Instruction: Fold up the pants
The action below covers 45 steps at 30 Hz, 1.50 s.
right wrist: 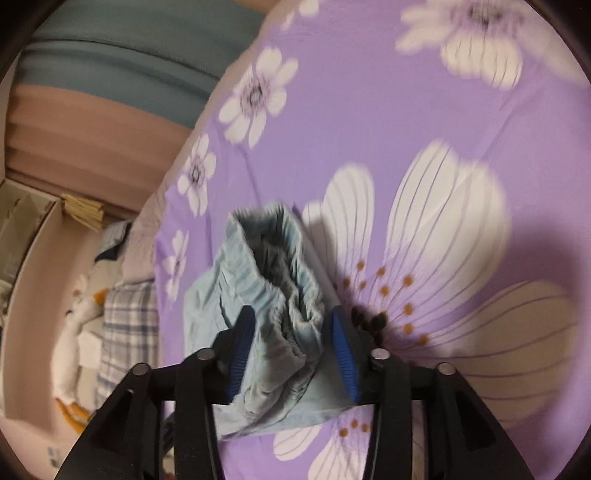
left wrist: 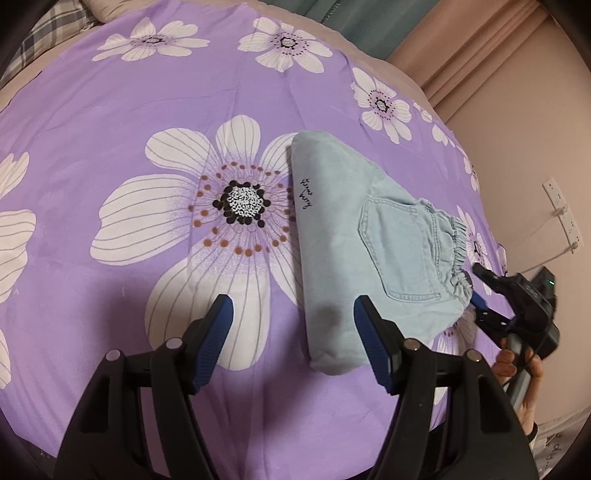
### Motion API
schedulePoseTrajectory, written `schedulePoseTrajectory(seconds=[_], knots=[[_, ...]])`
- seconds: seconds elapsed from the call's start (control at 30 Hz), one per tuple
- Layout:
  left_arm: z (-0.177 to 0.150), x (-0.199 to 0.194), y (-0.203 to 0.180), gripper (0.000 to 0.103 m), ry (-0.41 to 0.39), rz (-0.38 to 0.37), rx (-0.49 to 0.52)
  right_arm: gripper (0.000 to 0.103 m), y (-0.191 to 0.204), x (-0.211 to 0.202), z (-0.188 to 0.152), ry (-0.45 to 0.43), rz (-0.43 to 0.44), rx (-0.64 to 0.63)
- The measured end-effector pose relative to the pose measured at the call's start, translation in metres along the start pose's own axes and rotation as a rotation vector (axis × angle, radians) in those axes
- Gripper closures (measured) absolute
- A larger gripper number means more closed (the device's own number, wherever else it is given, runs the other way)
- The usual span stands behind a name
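Pants (left wrist: 369,243) folded; right gripper (right wrist: 291,350) straddles waistband (right wrist: 280,280).

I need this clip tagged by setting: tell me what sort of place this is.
Most likely a bedroom at home. The pale blue pants lie on a bed under a purple flowered sheet, with a plaid pillow at its far corner and curtains beside it.

A short line of dark handwritten-style script (left wrist: 307,194) stands on the folded light-blue pants (left wrist: 343,236). Its letters are too small and curved to read. No other text is legible.
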State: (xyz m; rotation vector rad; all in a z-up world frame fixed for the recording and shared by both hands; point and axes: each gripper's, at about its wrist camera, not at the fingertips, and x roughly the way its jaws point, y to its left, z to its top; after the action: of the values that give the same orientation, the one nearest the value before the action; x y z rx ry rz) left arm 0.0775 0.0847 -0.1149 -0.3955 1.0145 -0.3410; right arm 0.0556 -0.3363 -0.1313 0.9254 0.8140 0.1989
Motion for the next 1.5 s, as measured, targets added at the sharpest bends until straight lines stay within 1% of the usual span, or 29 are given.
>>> schedulePoseTrajectory(seconds=[0.1,0.17,0.23,0.27,0.37,0.4,0.43,0.5,0.53,0.6,0.67,0.7,0.73,0.77,0.8,0.87,0.97,1.0,1.07,1.13,1.27,1.37,1.4,1.43,1.47,1.5], knots=[[0.002,0.002,-0.002,0.035,-0.001,-0.006,0.001,0.057,0.015,-0.015,-0.002,-0.067,-0.048,-0.103],[0.004,0.004,-0.005,0.035,-0.004,-0.017,0.003,0.057,0.034,-0.022,-0.01,-0.119,-0.078,-0.219],[0.007,0.006,-0.009,0.035,-0.003,-0.026,0.007,0.058,0.05,-0.023,-0.019,-0.144,-0.073,-0.317],[0.008,0.007,-0.012,0.035,-0.003,-0.034,0.013,0.058,0.058,-0.021,-0.024,-0.14,-0.058,-0.36],[0.01,0.009,-0.022,0.037,-0.012,-0.055,0.04,0.058,0.083,0.004,-0.046,-0.043,0.005,-0.484],[0.01,0.01,-0.025,0.044,-0.017,-0.062,0.047,0.062,0.09,0.014,-0.054,-0.012,0.011,-0.521],[0.01,0.011,-0.028,0.06,-0.022,-0.072,0.052,0.066,0.095,0.023,-0.061,0.013,0.011,-0.55],[0.012,0.015,-0.033,0.079,-0.021,-0.09,0.065,0.069,0.102,0.039,-0.072,0.064,0.016,-0.588],[0.012,0.017,-0.035,0.081,-0.017,-0.096,0.071,0.07,0.105,0.048,-0.078,0.097,0.026,-0.598],[0.011,0.026,-0.04,0.081,-0.002,-0.112,0.092,0.07,0.108,0.061,-0.087,0.143,0.023,-0.621],[0.01,0.038,-0.041,0.081,0.02,-0.076,0.12,0.07,0.111,0.066,-0.094,0.154,0.006,-0.653],[0.01,0.047,-0.038,0.082,0.043,-0.061,0.121,0.07,0.114,0.066,-0.098,0.15,-0.005,-0.678],[0.01,0.056,-0.034,0.081,0.064,-0.051,0.116,0.07,0.115,0.065,-0.1,0.148,-0.006,-0.695],[0.01,0.063,-0.03,0.082,0.075,-0.054,0.107,0.07,0.117,0.064,-0.101,0.15,0.012,-0.71],[0.011,0.066,-0.027,0.083,0.073,-0.063,0.101,0.07,0.118,0.062,-0.101,0.155,0.034,-0.717],[0.017,0.067,-0.023,0.086,0.066,-0.075,0.095,0.07,0.122,0.066,-0.104,0.173,0.052,-0.732],[0.032,0.066,-0.017,0.089,0.058,-0.084,0.076,0.07,0.125,0.081,-0.113,0.235,0.058,-0.764],[0.041,0.067,-0.015,0.089,0.052,-0.094,0.064,0.07,0.125,0.086,-0.118,0.26,0.05,-0.78],[0.057,0.072,-0.013,0.088,0.052,-0.107,0.053,0.07,0.124,0.09,-0.121,0.271,0.043,-0.796],[0.071,0.079,-0.014,0.088,0.049,-0.106,0.048,0.07,0.122,0.089,-0.118,0.278,0.057,-0.778],[0.099,0.098,-0.019,0.088,0.033,-0.068,0.059,0.071,0.118,0.089,-0.116,0.294,0.078,-0.747],[0.115,0.106,-0.009,0.085,0.028,-0.044,0.012,0.071,0.118,0.089,-0.118,0.291,0.071,-0.759],[0.119,0.106,-0.007,0.083,0.013,-0.032,-0.003,0.071,0.118,0.088,-0.118,0.293,0.07,-0.759],[0.122,0.105,-0.004,0.083,0.002,-0.022,-0.018,0.071,0.118,0.088,-0.118,0.294,0.071,-0.756],[0.123,0.103,-0.003,0.085,-0.001,-0.026,-0.032,0.071,0.118,0.088,-0.118,0.296,0.071,-0.751],[0.121,0.099,-0.002,0.083,-0.003,-0.032,-0.043,0.071,0.118,0.088,-0.118,0.296,0.071,-0.745]])
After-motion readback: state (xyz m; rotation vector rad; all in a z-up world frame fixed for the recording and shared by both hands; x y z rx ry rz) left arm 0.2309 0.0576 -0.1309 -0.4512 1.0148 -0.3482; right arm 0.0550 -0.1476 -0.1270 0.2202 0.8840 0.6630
